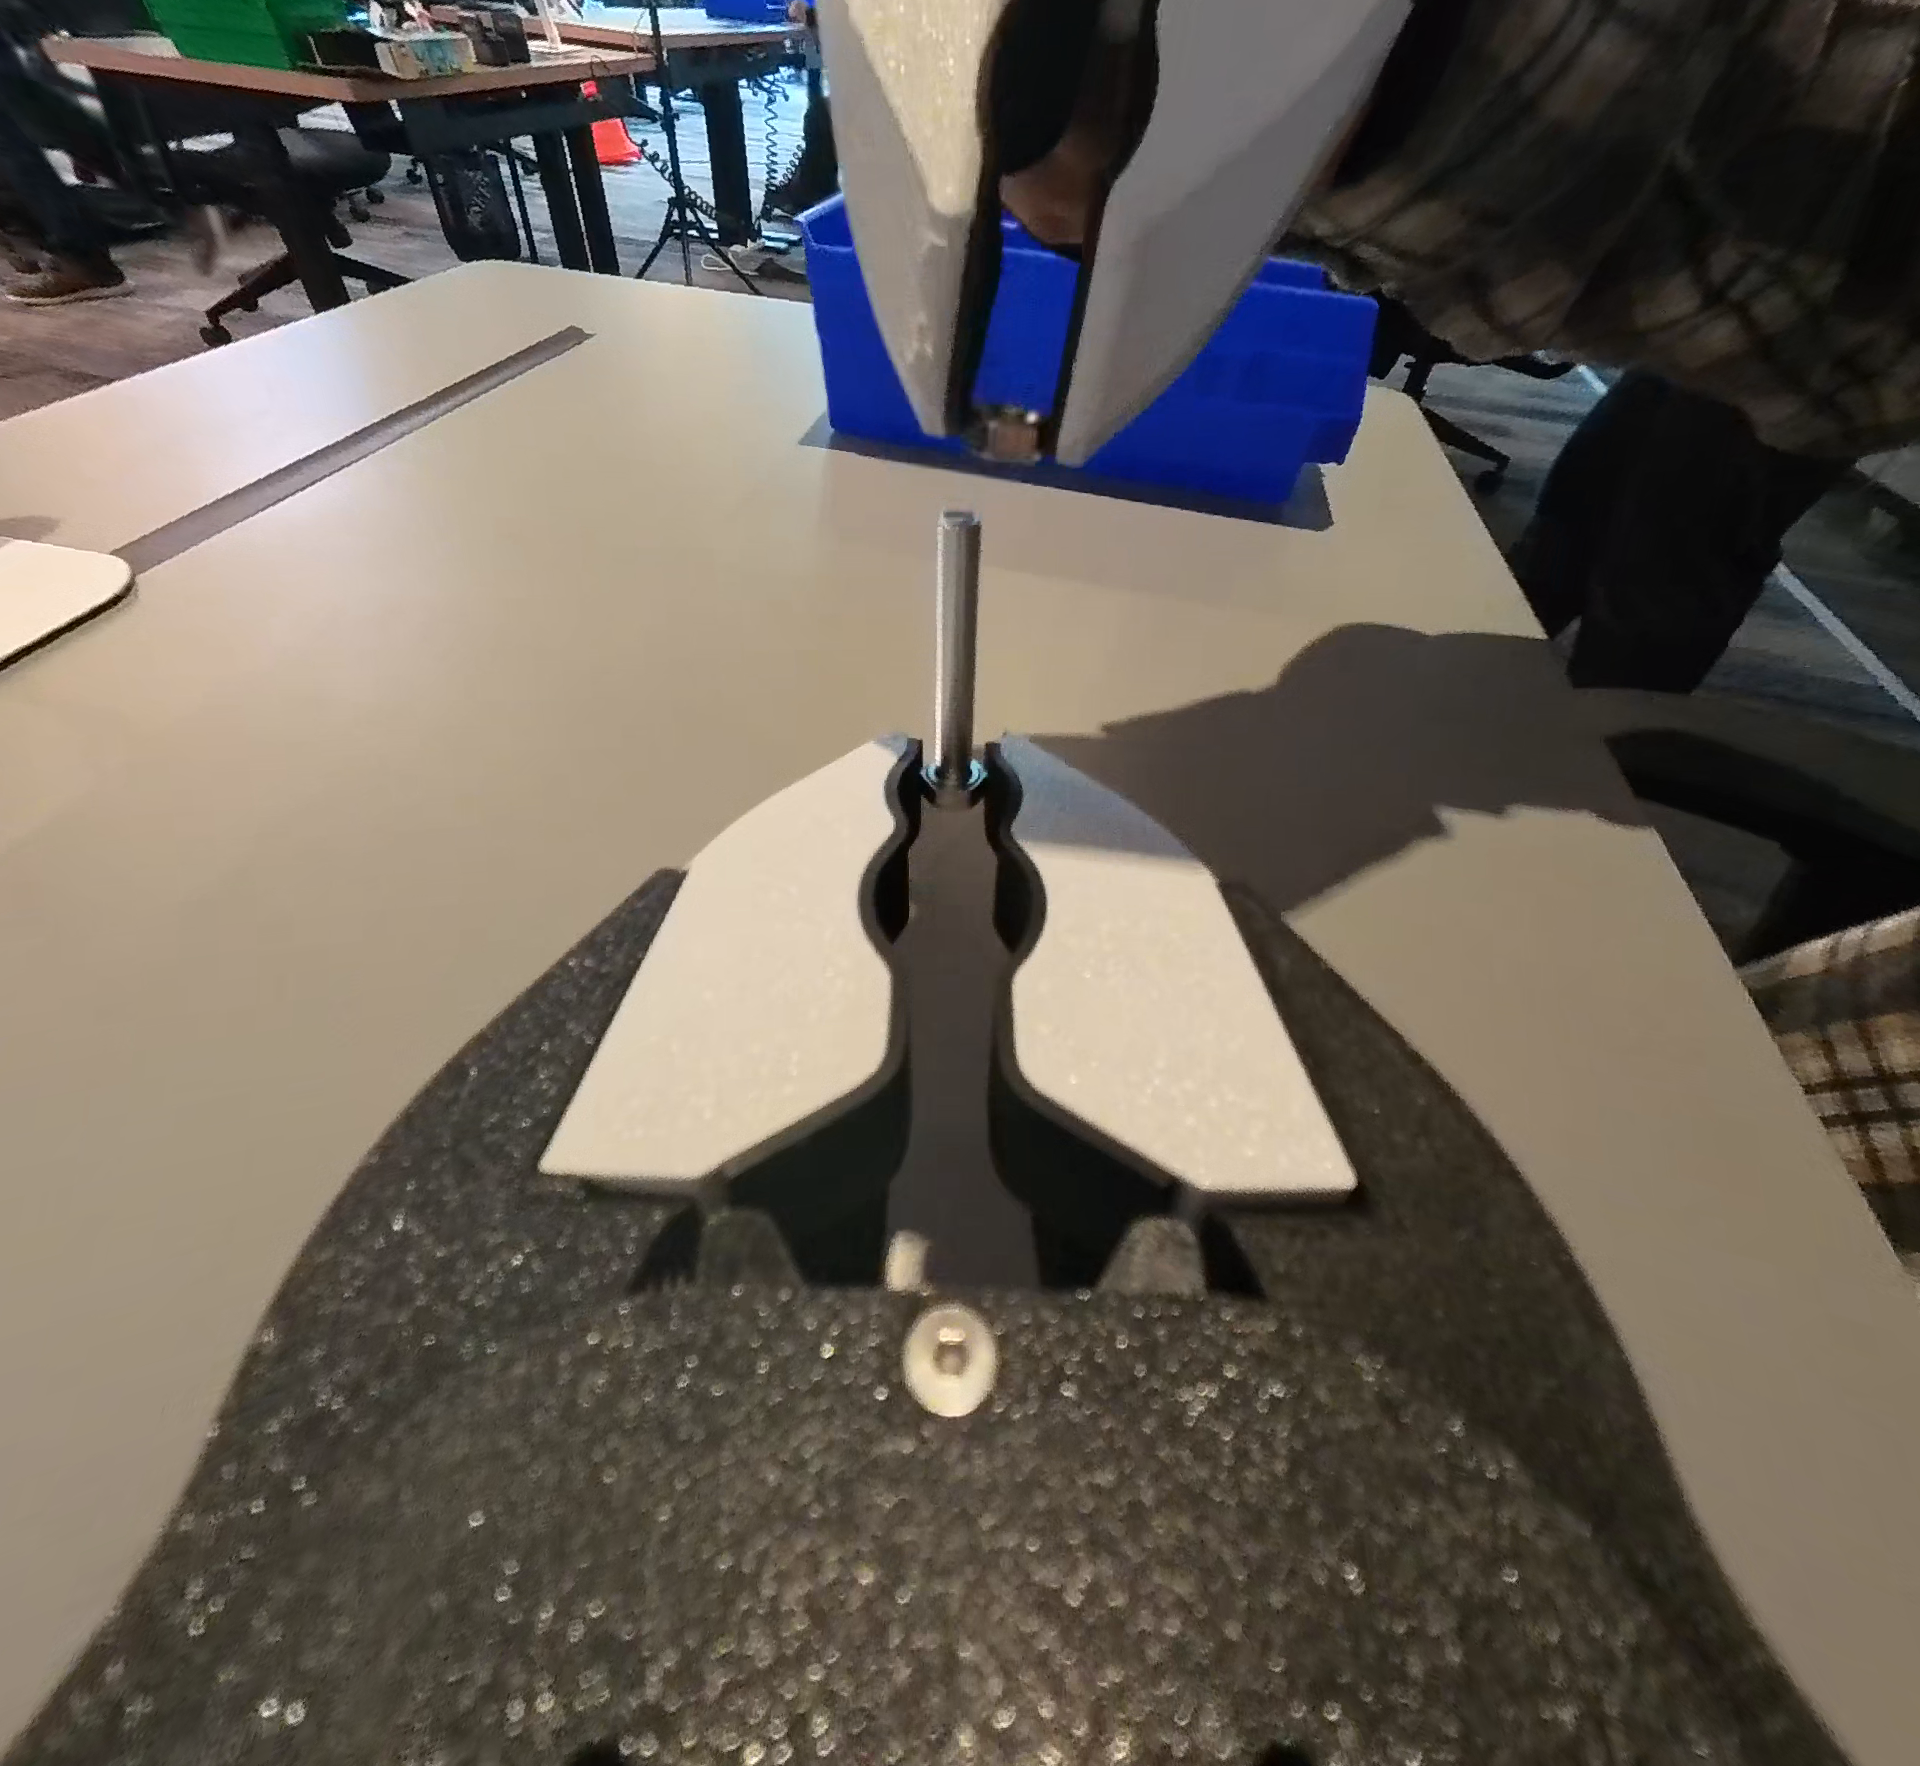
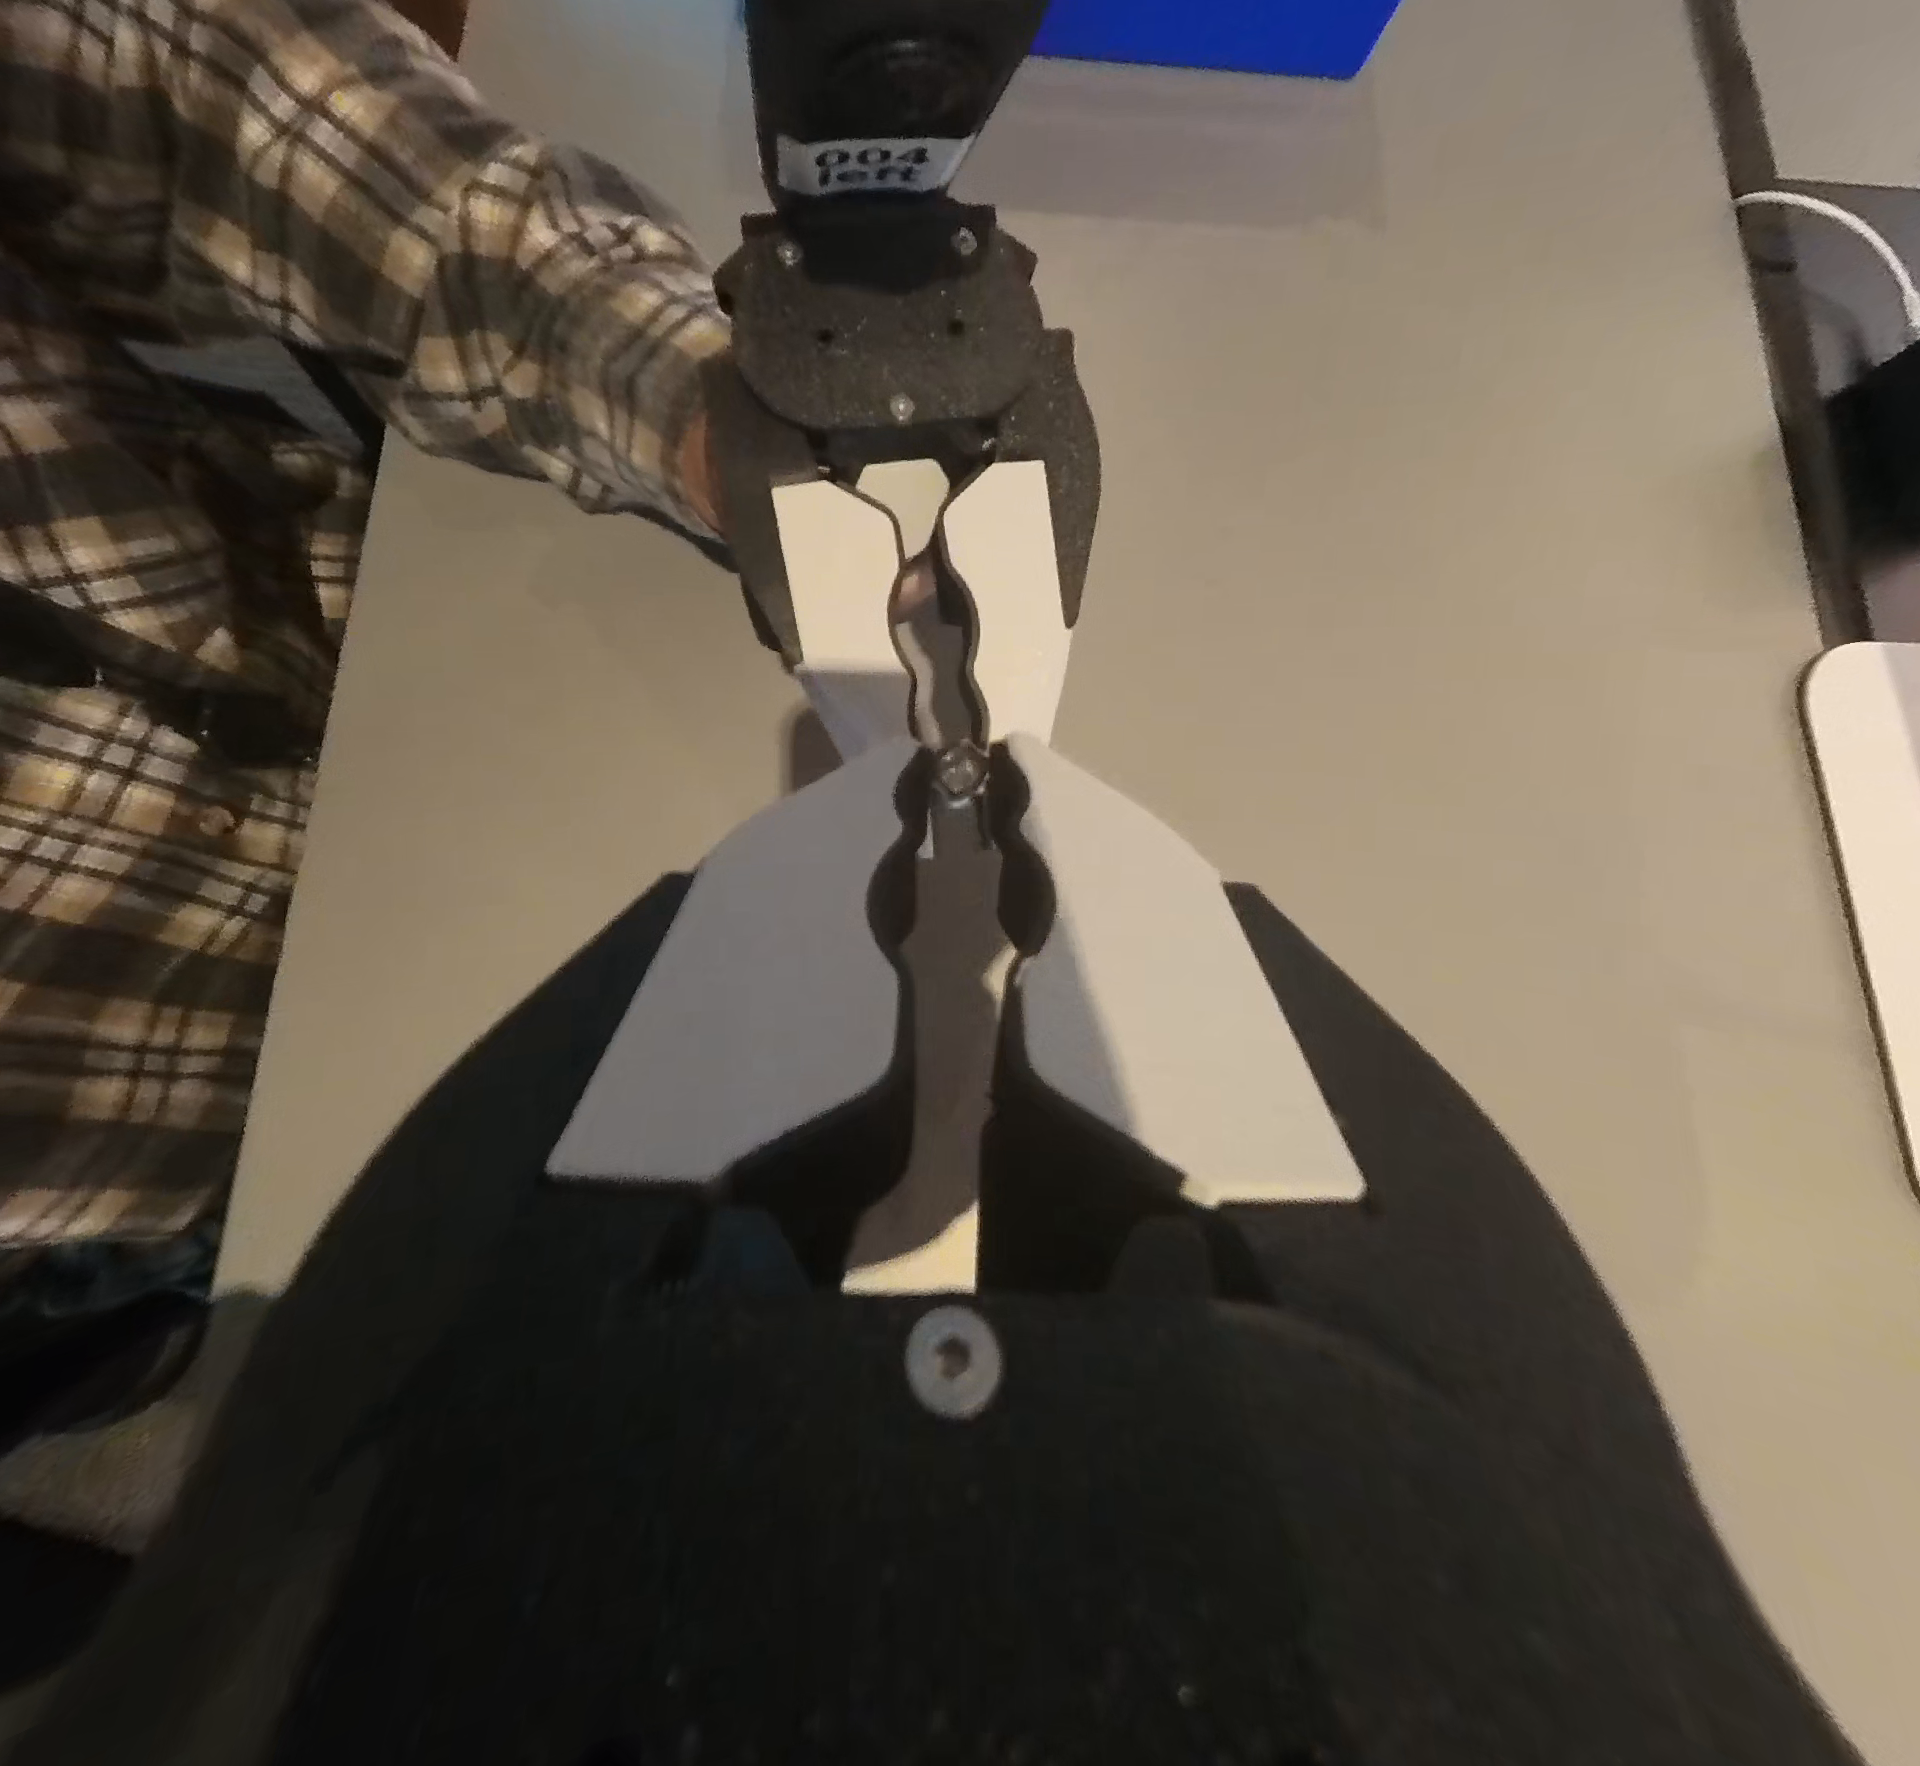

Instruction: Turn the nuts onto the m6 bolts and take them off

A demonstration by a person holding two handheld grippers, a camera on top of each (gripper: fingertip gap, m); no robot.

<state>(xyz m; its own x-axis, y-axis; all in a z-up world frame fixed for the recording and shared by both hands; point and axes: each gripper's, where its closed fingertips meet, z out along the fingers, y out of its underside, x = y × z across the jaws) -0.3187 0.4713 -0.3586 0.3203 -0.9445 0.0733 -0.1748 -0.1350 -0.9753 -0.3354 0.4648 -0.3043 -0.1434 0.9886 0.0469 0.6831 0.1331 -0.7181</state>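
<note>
A pale grey table [image 1: 416,677] fills the scene, a blue bin [image 1: 1247,386] at its far edge, with office desks [image 1: 364,69] and chairs blurred beyond. The left gripper [image 1: 954,760] is clenched on the head of a steel bolt [image 1: 956,636], threaded shaft standing upright. The right gripper [image 1: 1006,438] hangs just above the bolt's tip, grasping a small steel nut [image 1: 1006,440] — not yet touching. To do this well, centre the nut's hole over the tip, keep it level, then lower and turn gently to avoid cross-threading.
</note>
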